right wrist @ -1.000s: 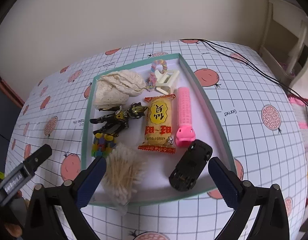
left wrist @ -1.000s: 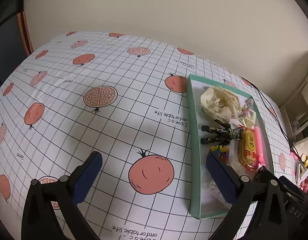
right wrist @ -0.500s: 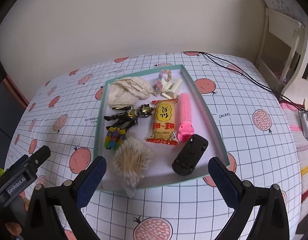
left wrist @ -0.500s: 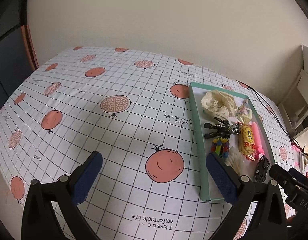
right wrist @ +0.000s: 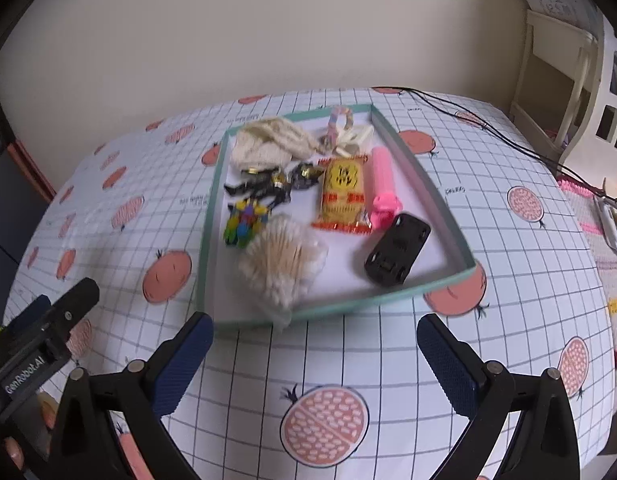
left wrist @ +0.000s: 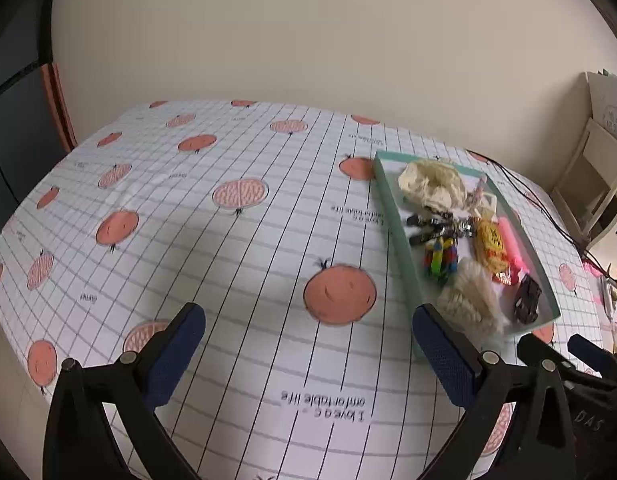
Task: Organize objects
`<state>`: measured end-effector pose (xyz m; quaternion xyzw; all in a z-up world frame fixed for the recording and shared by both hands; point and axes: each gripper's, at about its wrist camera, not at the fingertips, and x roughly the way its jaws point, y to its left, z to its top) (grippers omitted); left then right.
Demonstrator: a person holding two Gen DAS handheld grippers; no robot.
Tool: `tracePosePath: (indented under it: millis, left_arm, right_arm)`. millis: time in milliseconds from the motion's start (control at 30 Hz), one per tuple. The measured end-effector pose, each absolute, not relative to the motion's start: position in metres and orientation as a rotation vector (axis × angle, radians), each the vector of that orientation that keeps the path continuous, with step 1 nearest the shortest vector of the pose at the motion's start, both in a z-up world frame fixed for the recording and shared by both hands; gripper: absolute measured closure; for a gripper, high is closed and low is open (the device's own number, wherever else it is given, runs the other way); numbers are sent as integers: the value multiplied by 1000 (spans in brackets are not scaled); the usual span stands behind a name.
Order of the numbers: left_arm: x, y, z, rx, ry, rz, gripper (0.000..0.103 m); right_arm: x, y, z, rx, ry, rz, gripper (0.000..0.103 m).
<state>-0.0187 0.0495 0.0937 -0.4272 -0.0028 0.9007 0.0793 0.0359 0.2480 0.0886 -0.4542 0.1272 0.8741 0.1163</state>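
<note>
— Both jaws stand wide and hold nothing: the left gripper (left wrist: 308, 344) hangs over the bare tablecloth (left wrist: 212, 248), the right gripper (right wrist: 314, 354) just before the near edge of the tray (right wrist: 424, 184).

— And the things?

— All inside the tray. The cotton swab bag (right wrist: 282, 262) at its near edge looks light, soft and slippery; I would pinch its middle. The toy car (right wrist: 396, 254) at the near right corner is stiff; take its sides.

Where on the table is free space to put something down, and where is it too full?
Free: the tablecloth left of the tray, and the strip between the tray's near rim and the right gripper. Crowded: inside the tray, except a small patch beside the black toy car.
</note>
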Motion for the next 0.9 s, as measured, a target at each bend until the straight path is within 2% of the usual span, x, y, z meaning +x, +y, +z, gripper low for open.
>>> tracePosePath:
  millis: [267, 633, 900]
  left_arm:
    - [-3, 31, 75, -1329, -14, 2700, 0]
    - [13, 33, 35, -1401, 71, 2675, 0]
    - [16, 30, 21, -1434, 65, 2663, 0]
  right_arm:
    - [51, 232, 67, -1343, 298, 2554, 0]
    - [60, 225, 39, -1382, 291, 2537, 0]
    - [63, 229, 26, -1398, 277, 2515, 0]
